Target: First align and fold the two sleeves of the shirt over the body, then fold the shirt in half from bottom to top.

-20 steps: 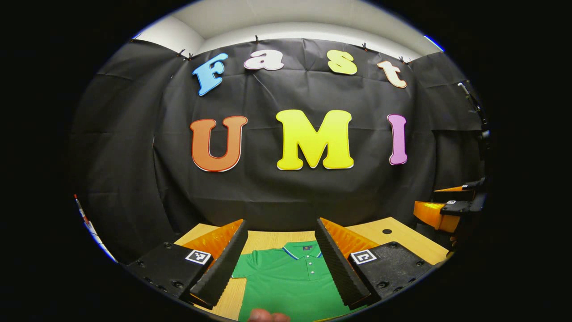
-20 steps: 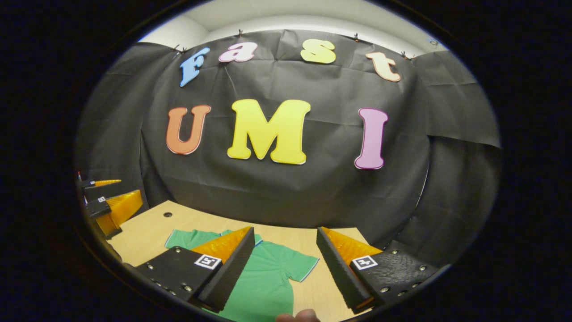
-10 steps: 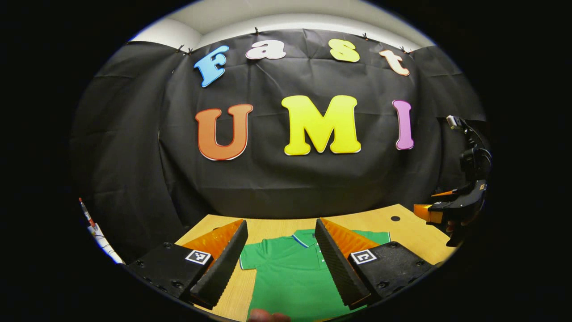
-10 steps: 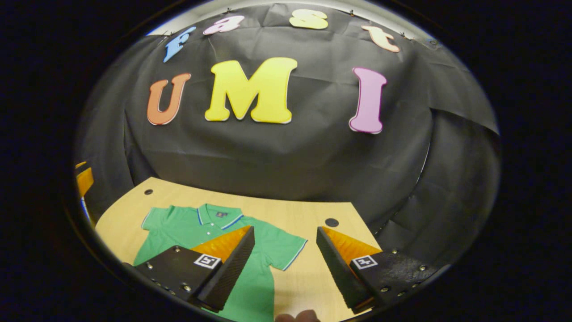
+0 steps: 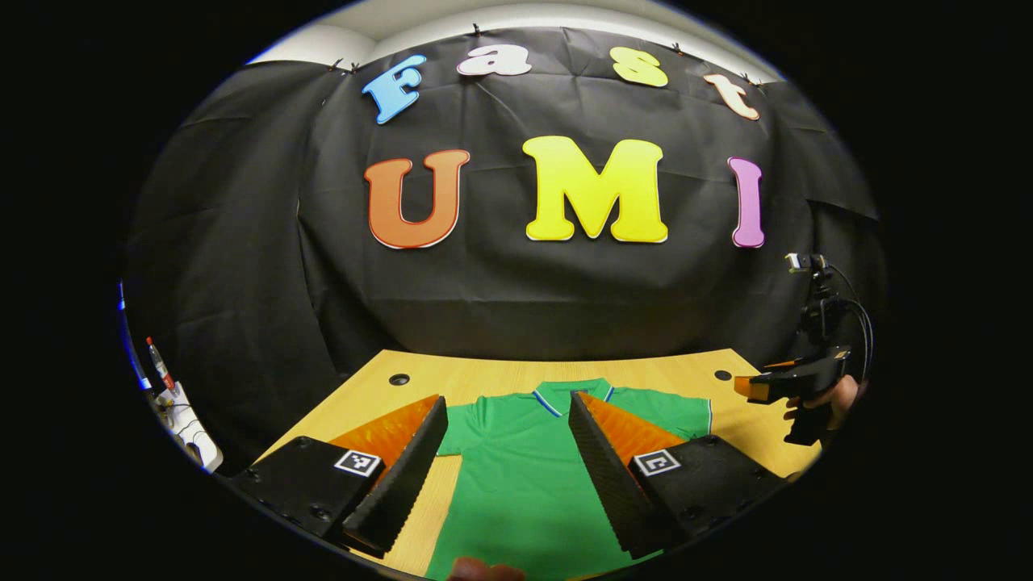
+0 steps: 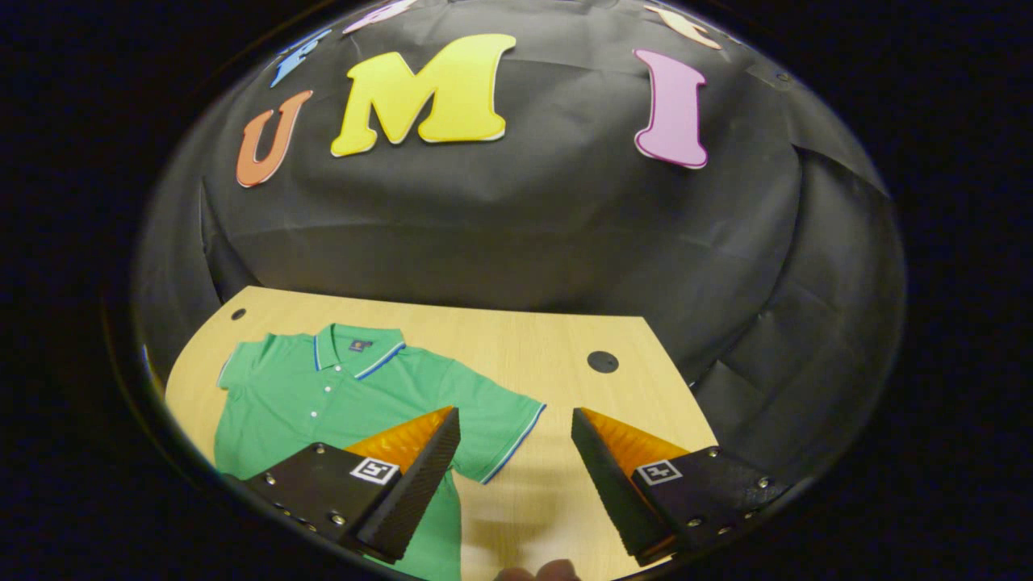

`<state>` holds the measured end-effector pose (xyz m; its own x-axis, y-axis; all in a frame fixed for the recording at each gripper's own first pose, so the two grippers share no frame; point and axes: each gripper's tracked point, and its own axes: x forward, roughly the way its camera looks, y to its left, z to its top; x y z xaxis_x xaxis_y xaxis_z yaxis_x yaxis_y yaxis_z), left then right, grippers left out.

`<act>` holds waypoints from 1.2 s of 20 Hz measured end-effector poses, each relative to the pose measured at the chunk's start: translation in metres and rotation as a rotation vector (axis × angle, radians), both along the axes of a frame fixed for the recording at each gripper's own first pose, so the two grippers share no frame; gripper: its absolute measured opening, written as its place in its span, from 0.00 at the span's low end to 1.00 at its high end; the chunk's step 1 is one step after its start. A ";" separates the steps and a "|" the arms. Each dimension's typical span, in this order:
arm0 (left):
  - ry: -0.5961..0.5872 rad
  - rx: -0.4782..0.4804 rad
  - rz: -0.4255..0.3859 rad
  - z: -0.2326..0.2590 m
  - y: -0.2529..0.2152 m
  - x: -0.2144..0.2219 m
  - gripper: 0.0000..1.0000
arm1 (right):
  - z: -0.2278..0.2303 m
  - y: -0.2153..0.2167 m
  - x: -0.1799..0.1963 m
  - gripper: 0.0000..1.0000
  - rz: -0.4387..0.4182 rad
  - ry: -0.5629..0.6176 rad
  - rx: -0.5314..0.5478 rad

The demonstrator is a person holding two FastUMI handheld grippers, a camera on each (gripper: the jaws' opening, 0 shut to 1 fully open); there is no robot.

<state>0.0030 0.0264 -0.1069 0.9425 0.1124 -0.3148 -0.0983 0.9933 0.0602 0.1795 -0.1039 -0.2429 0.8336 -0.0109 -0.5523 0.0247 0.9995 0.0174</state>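
Observation:
A green polo shirt (image 5: 516, 476) with a blue-trimmed collar lies flat and face up on the wooden table (image 5: 363, 403), both short sleeves spread out. My left gripper (image 5: 504, 468) hangs open above the shirt's chest, clear of the cloth. In the right gripper view the shirt (image 6: 323, 395) lies to the left, and my right gripper (image 6: 512, 476) stands open above the table just off the shirt's right sleeve (image 6: 504, 424). The right gripper (image 5: 787, 386) also shows at the far right of the left gripper view, held by a hand.
The table (image 6: 565, 339) has round cable holes (image 6: 602, 361) (image 5: 399, 378) near its back corners. The black cloth wall stands close behind the table. Small items, among them a red-capped bottle (image 5: 159, 365), sit off the table's left side.
Both grippers tilted downward and rose, so more of the table and shirt shows. The right gripper swung toward the shirt's right sleeve. Both stayed open.

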 end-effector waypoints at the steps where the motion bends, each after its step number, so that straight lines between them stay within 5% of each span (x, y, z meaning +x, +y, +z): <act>1: 0.001 0.003 0.004 -0.001 -0.001 0.000 0.98 | -0.008 -0.001 0.007 0.92 0.002 0.011 -0.004; 24: 0.176 0.005 0.141 -0.074 0.005 -0.020 0.98 | -0.137 0.003 0.087 0.93 0.069 0.166 -0.020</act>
<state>-0.0168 0.0317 -0.1807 0.8481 0.2407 -0.4720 -0.2232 0.9702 0.0938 0.2664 -0.1005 -0.3796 0.7302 0.0306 -0.6825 -0.0427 0.9991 -0.0008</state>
